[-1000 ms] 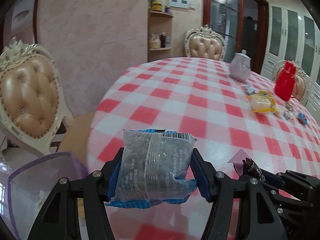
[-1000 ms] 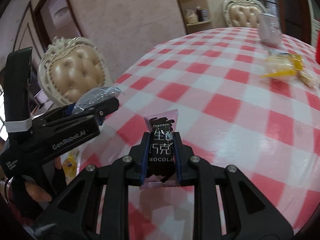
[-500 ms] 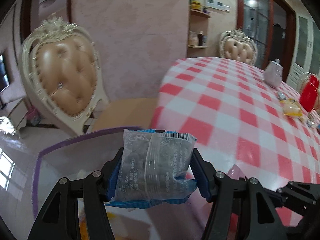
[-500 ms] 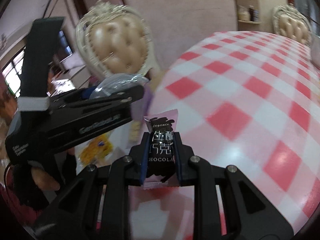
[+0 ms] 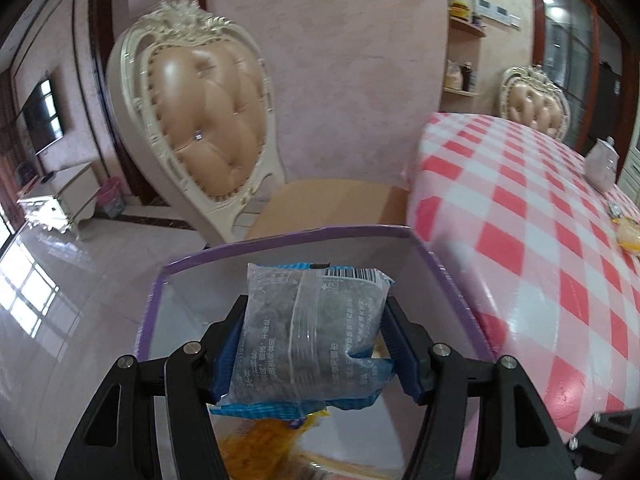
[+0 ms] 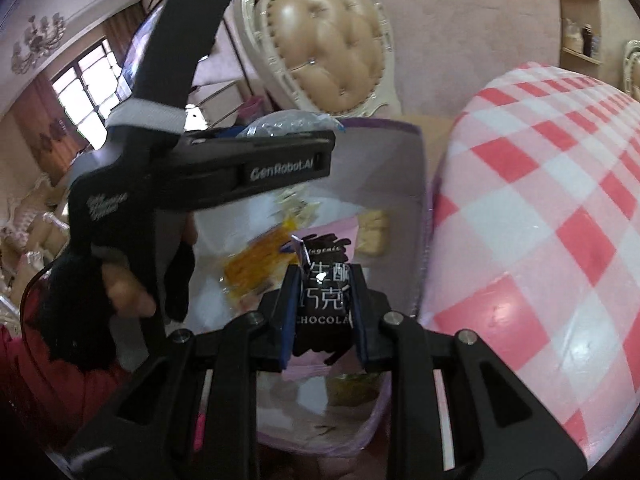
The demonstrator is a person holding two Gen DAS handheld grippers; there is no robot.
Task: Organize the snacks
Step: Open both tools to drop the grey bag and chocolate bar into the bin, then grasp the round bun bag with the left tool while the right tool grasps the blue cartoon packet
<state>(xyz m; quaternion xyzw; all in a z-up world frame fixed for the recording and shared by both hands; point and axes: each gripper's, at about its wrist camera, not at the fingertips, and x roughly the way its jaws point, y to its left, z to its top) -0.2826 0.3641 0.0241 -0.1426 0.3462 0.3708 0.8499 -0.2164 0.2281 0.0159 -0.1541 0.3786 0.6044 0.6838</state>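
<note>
Since both snacks are meant for the purple-rimmed bin (image 5: 288, 242) that sits off the table's edge beside the checked tablecloth (image 5: 532, 216), I carry each one pinched and hanging over its open mouth, so that a release should let it fall inside rather than onto the floor. My left gripper (image 5: 316, 344) stands about half open and is clamped on the translucent blue-edged snack packet (image 5: 312, 332); the blue pads press its two side edges, the packet upright between them with its barcode end pointing away from me, above the bin's pale floor. My right gripper (image 6: 322, 306) is nearly closed, its jaws having just eased a touch apart, yet the pads are on either side of the pink-and-black chocolate bar (image 6: 326, 284), which stands upright with its top poking above the fingertips. Below it, inside the bin, lie an orange-yellow wrapped snack (image 6: 260, 260) and a pale biscuit-like piece (image 6: 374, 228). I judge the drop is the step at hand, and the left gripper sits nearer the far wall than the right.
</note>
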